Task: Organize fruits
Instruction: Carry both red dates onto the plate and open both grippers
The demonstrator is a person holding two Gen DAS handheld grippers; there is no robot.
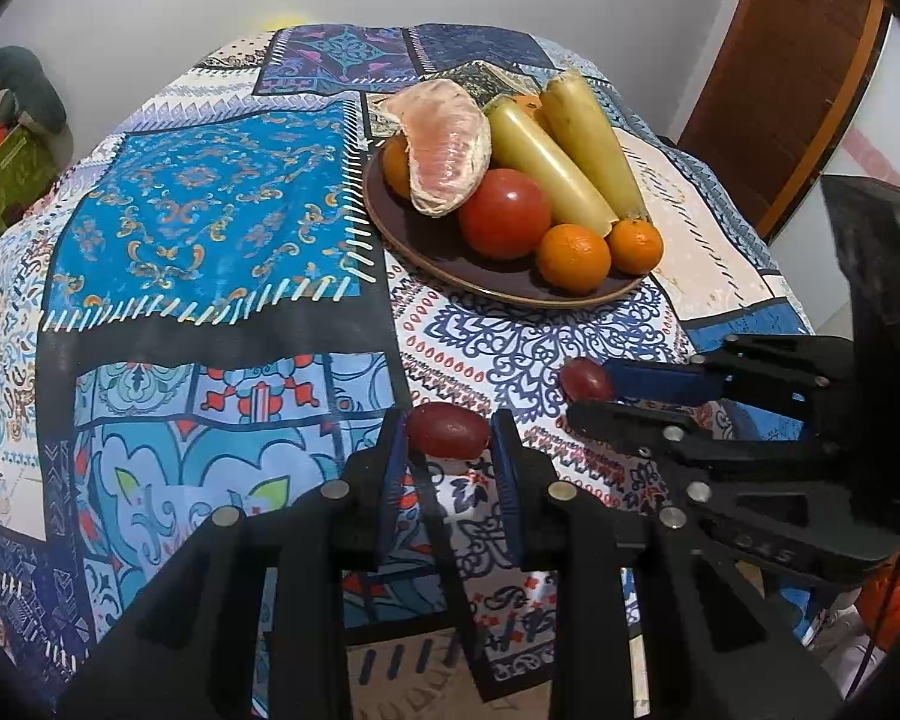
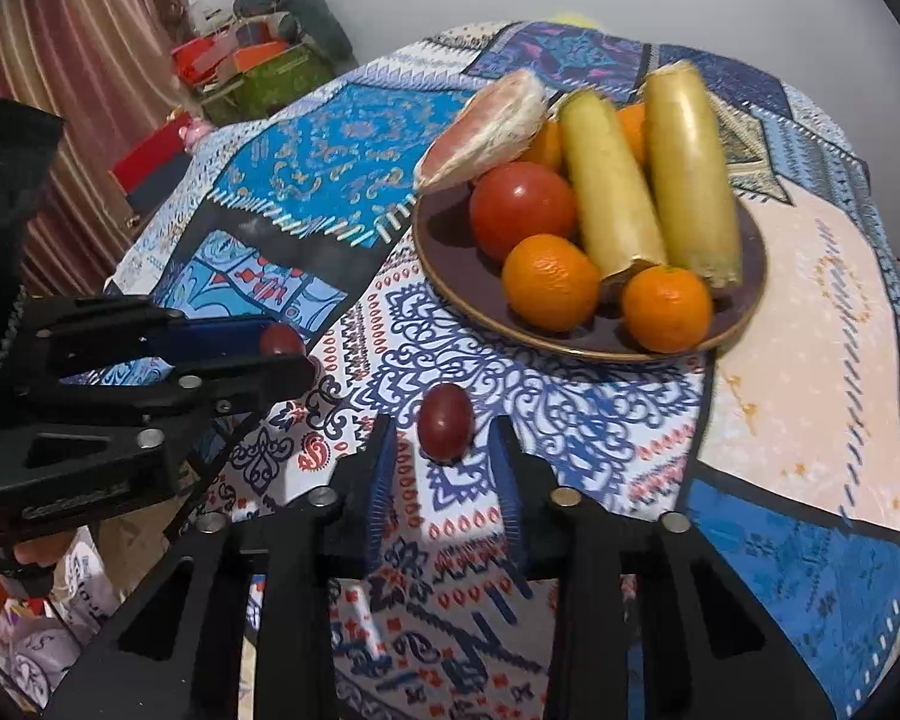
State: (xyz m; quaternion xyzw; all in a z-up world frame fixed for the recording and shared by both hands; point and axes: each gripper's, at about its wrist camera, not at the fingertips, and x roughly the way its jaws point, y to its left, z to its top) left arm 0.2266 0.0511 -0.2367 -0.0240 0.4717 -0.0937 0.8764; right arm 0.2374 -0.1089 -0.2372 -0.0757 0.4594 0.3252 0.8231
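A: Gripping check, left side: your left tongs (image 1: 448,441) are clenched on a dark red grape (image 1: 448,429), blue pads touching both its ends, held above the patterned tablecloth (image 1: 210,210).

B: And the right?

A: Your right tongs (image 2: 446,450) stand around a second grape (image 2: 446,427), but in the right wrist view there is a gap on each side of it. In the left wrist view that grape (image 1: 585,378) sits at the tip against the blue pad. I cannot tell whether it is gripped.

B: Where is the rest of the fruit?

A: On the brown plate (image 2: 744,300), toward the table's far edge: a tomato (image 2: 522,207), two mandarins at the near rim (image 2: 551,282) (image 2: 666,307), two yellow-green long fruits (image 2: 609,192) (image 2: 690,174) and a peeled pomelo segment (image 2: 486,126) leaning on the pile. More orange fruit shows behind, partly hidden. Both grapes are on the near side of the plate, apart from it.
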